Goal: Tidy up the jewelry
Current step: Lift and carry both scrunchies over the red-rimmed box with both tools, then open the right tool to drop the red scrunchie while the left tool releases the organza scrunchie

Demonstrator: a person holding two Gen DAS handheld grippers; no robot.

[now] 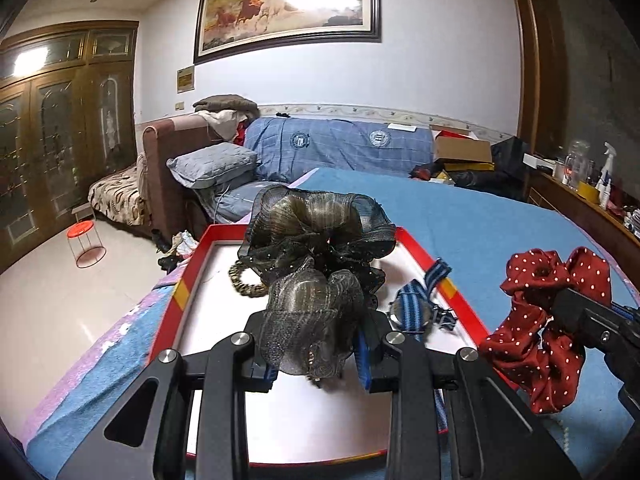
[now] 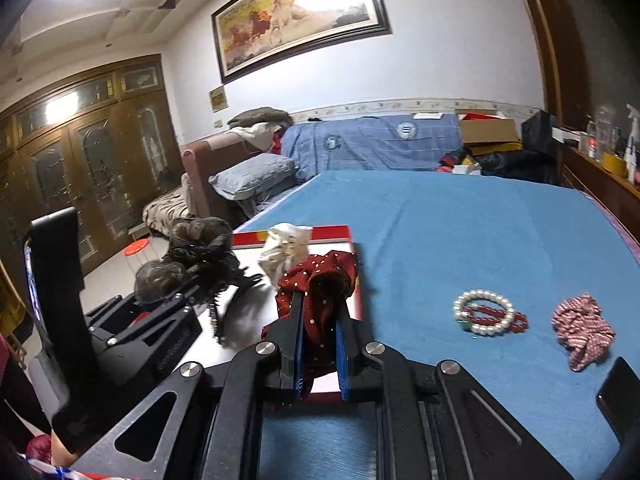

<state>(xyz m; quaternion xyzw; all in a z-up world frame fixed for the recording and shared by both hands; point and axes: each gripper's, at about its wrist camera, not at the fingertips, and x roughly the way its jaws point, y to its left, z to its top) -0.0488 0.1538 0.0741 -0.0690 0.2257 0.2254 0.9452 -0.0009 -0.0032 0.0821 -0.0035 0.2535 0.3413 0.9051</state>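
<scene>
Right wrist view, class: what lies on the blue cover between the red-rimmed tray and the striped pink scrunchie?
A pearl bracelet and a red bead bracelet lie there, overlapping, seen in the right wrist view.

**Clear blanket right of tray, tray crowded**

Red-rimmed tray (image 2: 344, 230): inside blocked by white cloth bundle (image 2: 285, 254) and striped watch (image 1: 416, 308). Right of it, blue blanket (image 2: 460, 232) open until pearl bracelet (image 2: 484, 317) and pink scrunchie (image 2: 582, 330).

Relative to red-rimmed tray (image 2: 336, 229): two scrunchies over it, dark mesh (image 1: 316, 256), red dotted (image 2: 316, 280); one striped scrunchie (image 2: 582, 332), two bead bracelets (image 2: 486, 312) well right, on blue cover.
</scene>
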